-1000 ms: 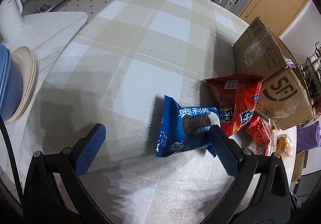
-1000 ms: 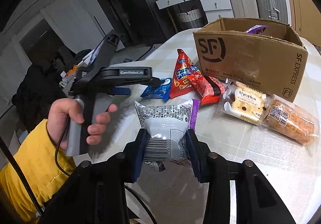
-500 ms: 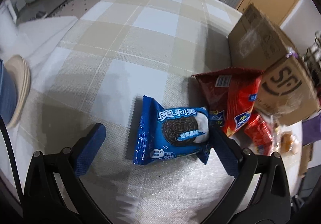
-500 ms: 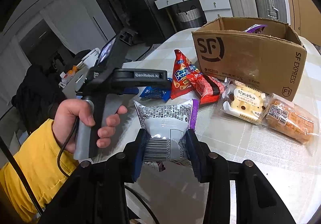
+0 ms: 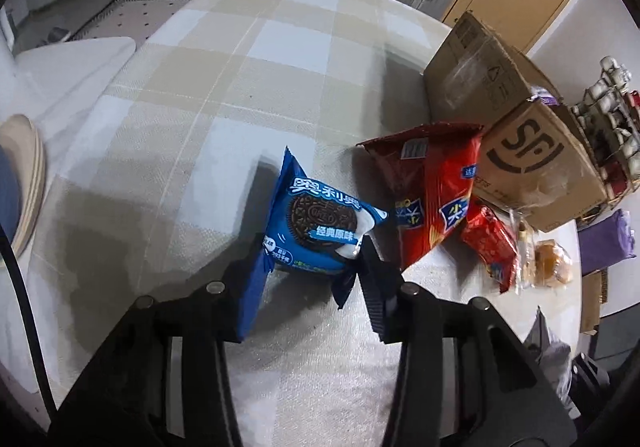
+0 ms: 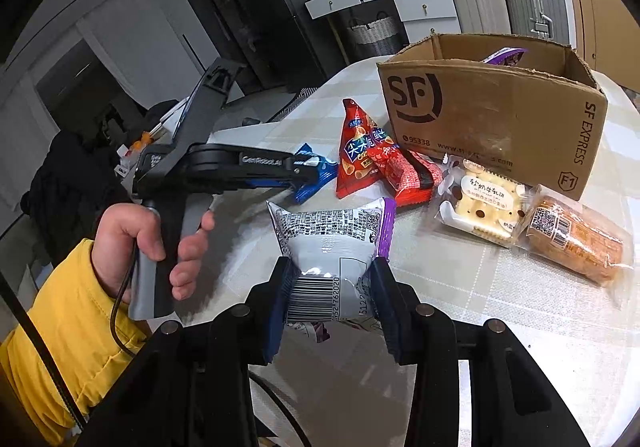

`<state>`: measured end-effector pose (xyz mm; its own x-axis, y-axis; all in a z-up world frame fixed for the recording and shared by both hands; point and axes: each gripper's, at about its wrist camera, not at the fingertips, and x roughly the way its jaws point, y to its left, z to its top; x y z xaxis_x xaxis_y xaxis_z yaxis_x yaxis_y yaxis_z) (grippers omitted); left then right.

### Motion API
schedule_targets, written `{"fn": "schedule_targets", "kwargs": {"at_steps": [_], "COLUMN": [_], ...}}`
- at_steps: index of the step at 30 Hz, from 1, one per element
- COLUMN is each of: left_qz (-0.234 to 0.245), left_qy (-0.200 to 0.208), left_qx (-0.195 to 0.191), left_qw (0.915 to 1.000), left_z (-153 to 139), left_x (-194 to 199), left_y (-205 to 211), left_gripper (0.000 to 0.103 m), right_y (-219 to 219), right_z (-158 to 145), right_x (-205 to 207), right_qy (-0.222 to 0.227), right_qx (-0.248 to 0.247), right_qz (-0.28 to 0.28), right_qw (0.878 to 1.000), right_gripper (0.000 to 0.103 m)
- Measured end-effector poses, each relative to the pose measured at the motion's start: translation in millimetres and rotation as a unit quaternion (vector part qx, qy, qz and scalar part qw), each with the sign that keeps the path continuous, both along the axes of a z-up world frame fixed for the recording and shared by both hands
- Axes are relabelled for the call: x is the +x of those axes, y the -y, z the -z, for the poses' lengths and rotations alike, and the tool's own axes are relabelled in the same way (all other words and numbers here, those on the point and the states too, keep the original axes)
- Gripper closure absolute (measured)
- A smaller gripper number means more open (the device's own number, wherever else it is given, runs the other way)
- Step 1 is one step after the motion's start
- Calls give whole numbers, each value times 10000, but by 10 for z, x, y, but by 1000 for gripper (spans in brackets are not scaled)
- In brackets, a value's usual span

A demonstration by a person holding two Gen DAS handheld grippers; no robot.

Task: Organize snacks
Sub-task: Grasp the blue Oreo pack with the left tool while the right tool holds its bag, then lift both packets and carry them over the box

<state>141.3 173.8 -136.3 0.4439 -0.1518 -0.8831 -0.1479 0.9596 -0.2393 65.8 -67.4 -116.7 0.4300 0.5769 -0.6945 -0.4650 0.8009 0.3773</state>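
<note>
Clamped on the Oreo pack (image 5: 320,223) at centre frame, the left gripper (image 5: 308,279) has just been closing, its jaws pinching the wrapper's lower edge, likely to lift it. Lower centre, the right gripper (image 6: 332,287) grips a white pack (image 6: 332,247), box (image 6: 500,119) waiting upper right.

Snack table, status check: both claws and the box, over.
Left claw just closed on the blue cookie pack. Right claw shut on the silver-purple packet. SF box open, red packs before it.
</note>
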Motion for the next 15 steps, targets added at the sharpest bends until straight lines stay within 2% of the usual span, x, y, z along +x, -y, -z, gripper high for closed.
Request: {"fn": "schedule_targets", "kwargs": {"at_steps": [5,8,12,15], "left_qz": [72,97,108,124], "left_qy": [87,270,538,795], "left_qx": [-5,-136,-12,236], "left_qw": [9999,9995,9985,9965], "left_z": [-46,-144,-297,-451], "left_x": [-78,-144,-283,-433], "left_y": [-55,-80,-67,-6], "left_gripper": [65,65,65,65], "right_y": [-15,-9,13,46], "right_z": [4,13,18,7], "right_x": [-10,-8,4,2], "right_qy": [2,-10,-16,-6], "right_qx": [-17,-3,42,80], "right_qz": [-4,25,66,112], "right_qw": [10000,10000,10000,9999], "right_gripper": [63,63,63,63]}}
